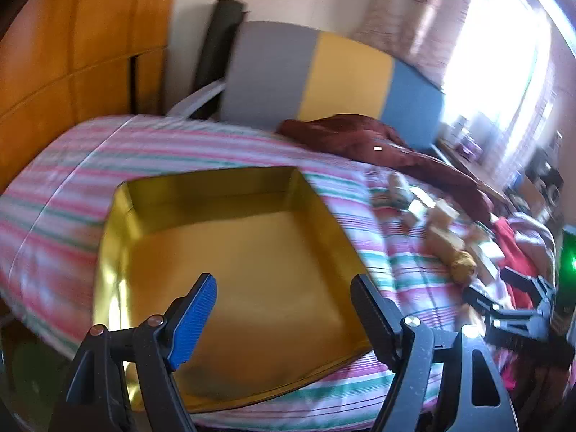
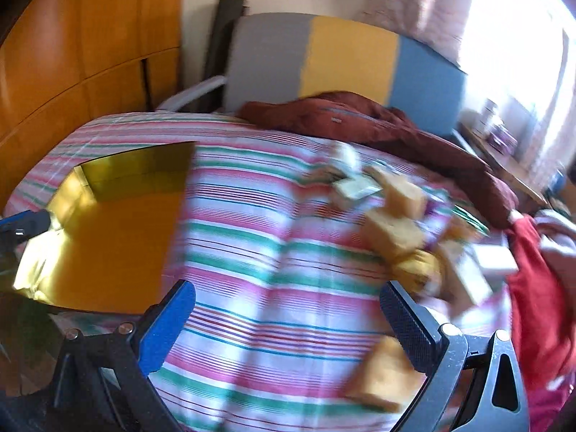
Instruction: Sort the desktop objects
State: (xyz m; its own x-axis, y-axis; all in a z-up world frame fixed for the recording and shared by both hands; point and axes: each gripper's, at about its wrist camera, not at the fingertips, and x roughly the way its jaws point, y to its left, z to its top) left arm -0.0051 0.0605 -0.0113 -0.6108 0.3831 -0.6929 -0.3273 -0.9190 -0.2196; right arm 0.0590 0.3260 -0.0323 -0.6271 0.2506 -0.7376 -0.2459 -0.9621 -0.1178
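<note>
A shallow gold box lies empty on the striped bedspread; it also shows at the left of the right wrist view. My left gripper is open and empty, hovering over the box's near side. My right gripper is open and empty above the striped cover. A blurred pile of small tan and white boxes lies ahead and right of it, with one tan box close by its right finger. The pile shows small in the left wrist view. The right gripper appears at the right edge there.
A dark red garment lies at the bed's head, before a grey, yellow and blue headboard. A bright red cloth hangs at the right edge. A wooden wardrobe stands left. A cluttered desk stands under the window.
</note>
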